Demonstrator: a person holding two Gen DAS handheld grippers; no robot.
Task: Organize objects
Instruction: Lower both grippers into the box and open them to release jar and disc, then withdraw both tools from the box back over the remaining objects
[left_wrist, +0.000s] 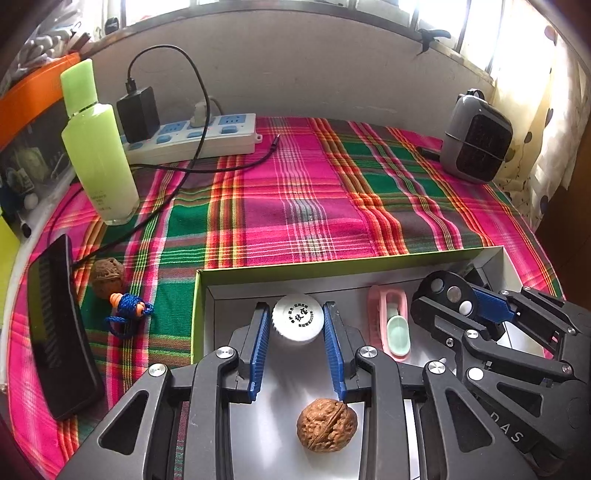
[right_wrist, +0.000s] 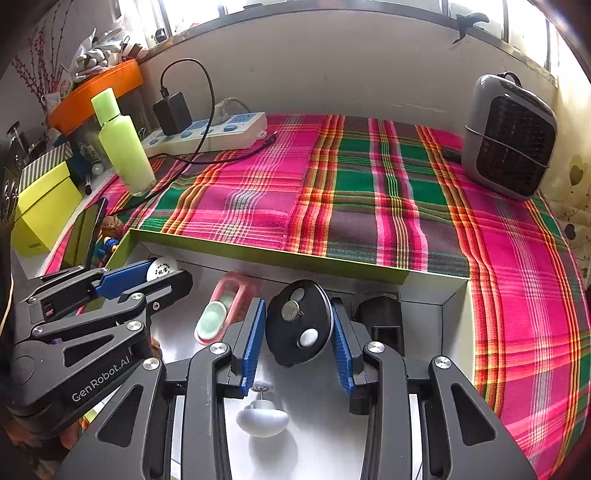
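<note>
- Left gripper (left_wrist: 297, 332), low centre of the left view, has its blue pads pressed against both sides of a white bottle cap (left_wrist: 297, 321) inside the open box (left_wrist: 258, 272).
- Right gripper (right_wrist: 298, 332), low centre of the right view, clasps a black disc (right_wrist: 295, 325) in the same box.
- A walnut (left_wrist: 327, 424) lies on the box floor at bottom centre.
- A second walnut on blue cord (left_wrist: 107, 277) lies on the plaid cloth (left_wrist: 295, 192), left of the box.

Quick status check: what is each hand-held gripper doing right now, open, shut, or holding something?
Left hand-held gripper: shut on the white bottle cap, inside the box.
Right hand-held gripper: shut on the black round disc, also inside the box.
</note>
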